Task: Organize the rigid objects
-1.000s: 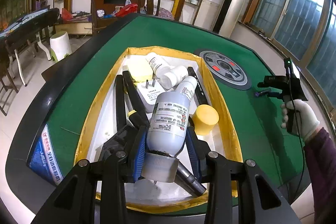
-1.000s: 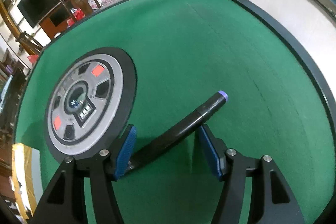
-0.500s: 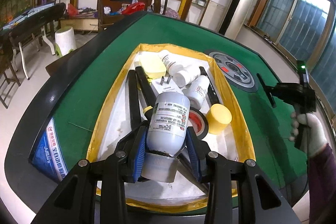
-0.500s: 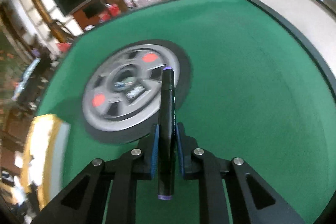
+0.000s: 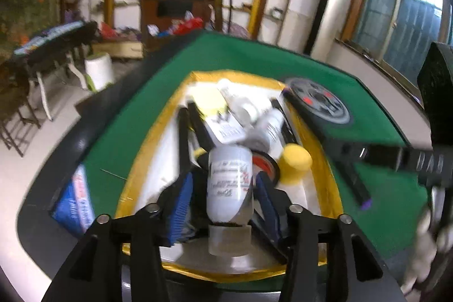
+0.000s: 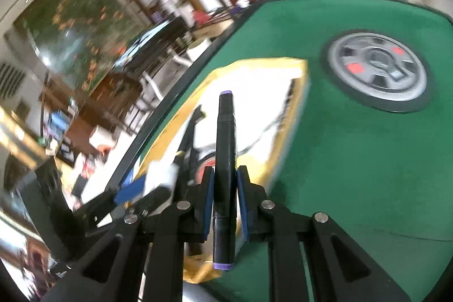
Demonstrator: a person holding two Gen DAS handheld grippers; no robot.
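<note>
The right tool [image 6: 222, 196] clamps the black marker [image 6: 225, 149] lengthwise along its fingers, tip aimed far-left over the yellow-rimmed tray [image 6: 284, 149], while the left tool [image 5: 223, 198], jaws just widening, straddles the white bottle [image 5: 229, 183].

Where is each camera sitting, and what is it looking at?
Left wrist: sits on the left tool, looks down along its fingers at a white bottle between them over the yellow-rimmed tray; the right tool and a gloved hand show.
Right wrist: sits on the right tool, looks down at the purple-tipped marker it grips, above the green table; the left tool shows.
Both share tray, round grey disc and marker.
</note>
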